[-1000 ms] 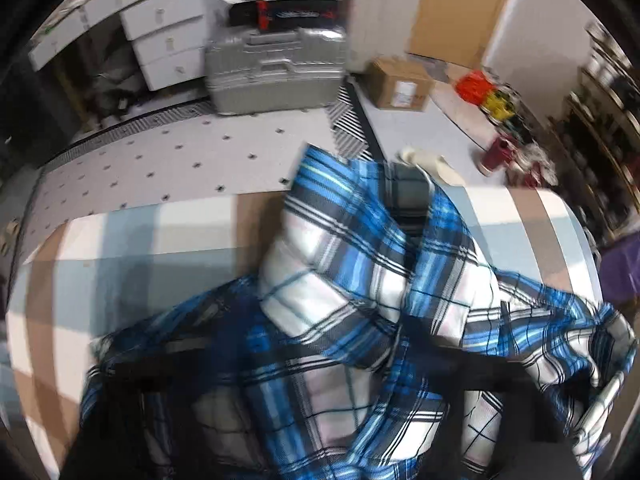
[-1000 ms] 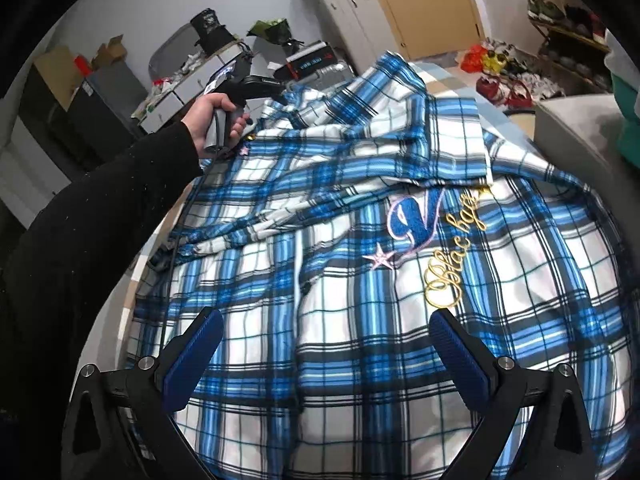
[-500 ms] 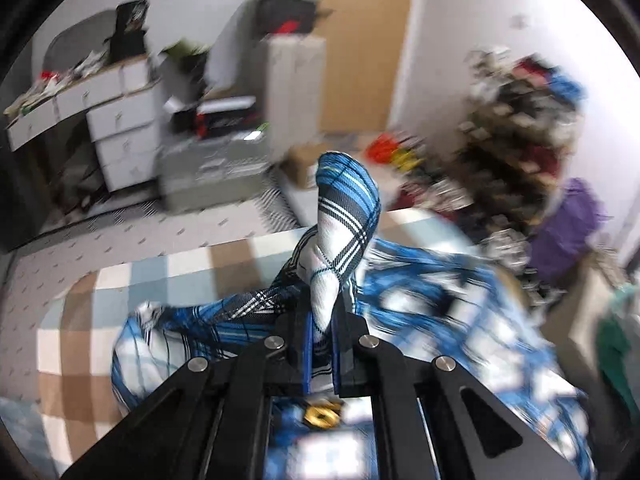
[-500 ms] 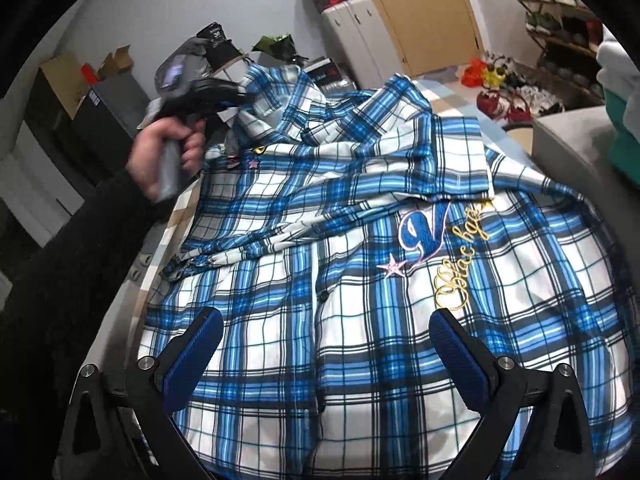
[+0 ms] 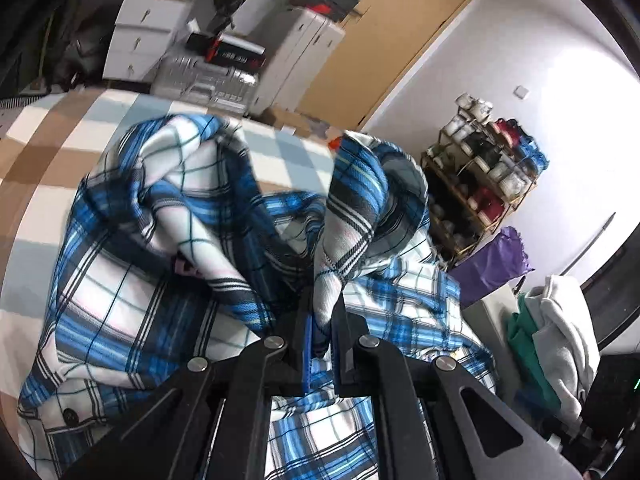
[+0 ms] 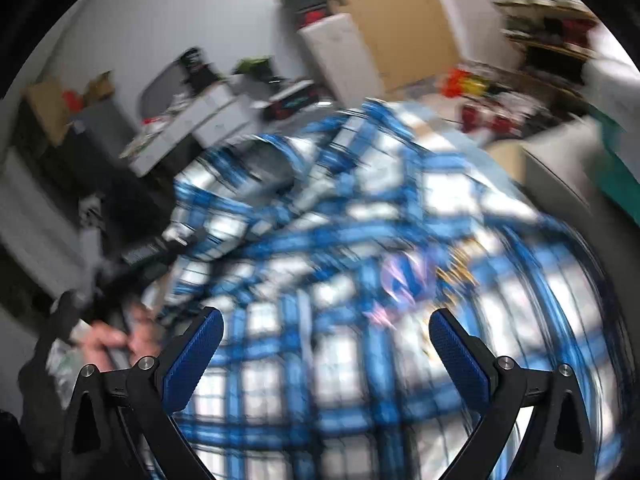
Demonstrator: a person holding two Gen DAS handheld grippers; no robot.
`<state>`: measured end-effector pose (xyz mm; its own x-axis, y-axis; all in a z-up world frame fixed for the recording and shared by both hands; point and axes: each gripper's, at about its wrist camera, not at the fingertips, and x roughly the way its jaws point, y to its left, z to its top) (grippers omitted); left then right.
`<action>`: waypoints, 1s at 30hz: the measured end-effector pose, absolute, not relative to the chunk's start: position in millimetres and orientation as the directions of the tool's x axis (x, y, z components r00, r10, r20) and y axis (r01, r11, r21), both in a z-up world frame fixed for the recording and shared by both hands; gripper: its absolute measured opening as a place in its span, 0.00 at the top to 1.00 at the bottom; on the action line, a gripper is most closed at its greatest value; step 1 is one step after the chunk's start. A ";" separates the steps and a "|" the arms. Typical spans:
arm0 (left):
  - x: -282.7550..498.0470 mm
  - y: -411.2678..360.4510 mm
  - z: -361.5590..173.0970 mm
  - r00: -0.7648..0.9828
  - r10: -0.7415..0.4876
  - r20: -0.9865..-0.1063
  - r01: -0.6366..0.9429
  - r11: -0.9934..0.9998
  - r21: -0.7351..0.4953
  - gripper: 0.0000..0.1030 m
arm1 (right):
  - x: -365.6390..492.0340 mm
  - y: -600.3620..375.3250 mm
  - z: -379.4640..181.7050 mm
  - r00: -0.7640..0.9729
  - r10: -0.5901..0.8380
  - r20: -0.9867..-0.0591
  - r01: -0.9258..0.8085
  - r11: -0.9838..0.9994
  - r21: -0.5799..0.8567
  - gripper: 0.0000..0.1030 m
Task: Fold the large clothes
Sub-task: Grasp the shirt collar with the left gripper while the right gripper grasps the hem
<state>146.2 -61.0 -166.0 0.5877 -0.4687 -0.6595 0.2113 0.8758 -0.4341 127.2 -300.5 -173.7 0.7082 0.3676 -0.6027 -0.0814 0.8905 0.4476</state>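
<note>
A large blue, white and black plaid shirt [image 5: 132, 280] lies rumpled on a bed with a brown, white and pale blue checked cover [image 5: 36, 148]. My left gripper [image 5: 322, 320] is shut on a fold of the shirt, which stands up from the pads as a peak [image 5: 352, 208]. In the blurred right wrist view the shirt [image 6: 360, 280] spreads below my right gripper [image 6: 326, 344], which stands wide open above it with nothing between its blue pads [image 6: 192, 356]. A hand [image 6: 116, 340] holding the left gripper shows at the lower left there.
Beyond the bed stand a silver suitcase [image 5: 208, 80], white drawer units [image 5: 144, 36], a tall white cabinet [image 5: 300, 52] and a wooden door [image 5: 392, 36]. A shoe rack [image 5: 480, 184], a purple bag [image 5: 496, 264] and a pile of clothes [image 5: 560, 344] stand to the right.
The left gripper closed on a fold of the shirt, lifted it and swung it across toward the shoe-rack side. The right gripper rose a little, still open; its view has blurred.
</note>
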 end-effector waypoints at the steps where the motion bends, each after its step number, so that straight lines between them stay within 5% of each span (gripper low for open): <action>1: 145.4 -60.0 -162.7 0.594 -0.470 -0.653 0.208 0.874 -0.439 0.98 | 142.8 -294.7 -166.8 0.722 0.339 -0.603 -0.102 0.914 0.392 0.00; 11: 156.1 -62.6 -170.7 0.568 -0.500 -0.654 0.201 0.855 -0.479 0.98 | 320.6 -227.1 -174.8 0.644 0.226 -0.731 -0.239 0.967 0.088 0.05; 14: 158.4 -63.5 -173.3 0.554 -0.523 -0.648 0.212 0.841 -0.497 0.98 | 353.5 -222.3 -191.1 0.586 0.225 -0.778 -0.223 0.968 0.112 0.37; 16: 158.8 -63.6 -169.9 0.557 -0.519 -0.648 0.217 0.844 -0.490 0.96 | 364.2 -223.9 -196.5 0.551 0.272 -0.789 -0.213 0.960 0.182 0.92; 17: 159.2 -64.7 -167.0 0.557 -0.507 -0.657 0.217 0.853 -0.474 0.90 | 364.4 -226.6 -196.2 0.552 0.291 -0.781 -0.206 0.956 0.211 0.97; 19: 158.5 -67.0 -163.6 0.553 -0.484 -0.678 0.204 0.868 -0.454 0.75 | 359.8 -233.4 -185.9 0.598 0.332 -0.729 -0.201 0.943 0.265 0.98; 22: 151.5 -66.6 -151.2 0.590 -0.465 -0.659 0.195 0.875 -0.443 0.26 | 349.2 -240.1 -165.3 0.653 0.373 -0.659 -0.224 0.926 0.303 0.98; 23: 146.7 -65.7 -144.6 0.623 -0.473 -0.624 0.212 0.869 -0.447 0.19 | 346.0 -241.9 -160.8 0.662 0.380 -0.645 -0.231 0.923 0.307 0.98; 30: 141.0 -83.7 -118.8 0.618 -0.526 -0.584 0.239 0.834 -0.497 0.19 | 326.7 -252.8 -135.9 0.686 0.431 -0.587 -0.262 0.898 0.354 0.98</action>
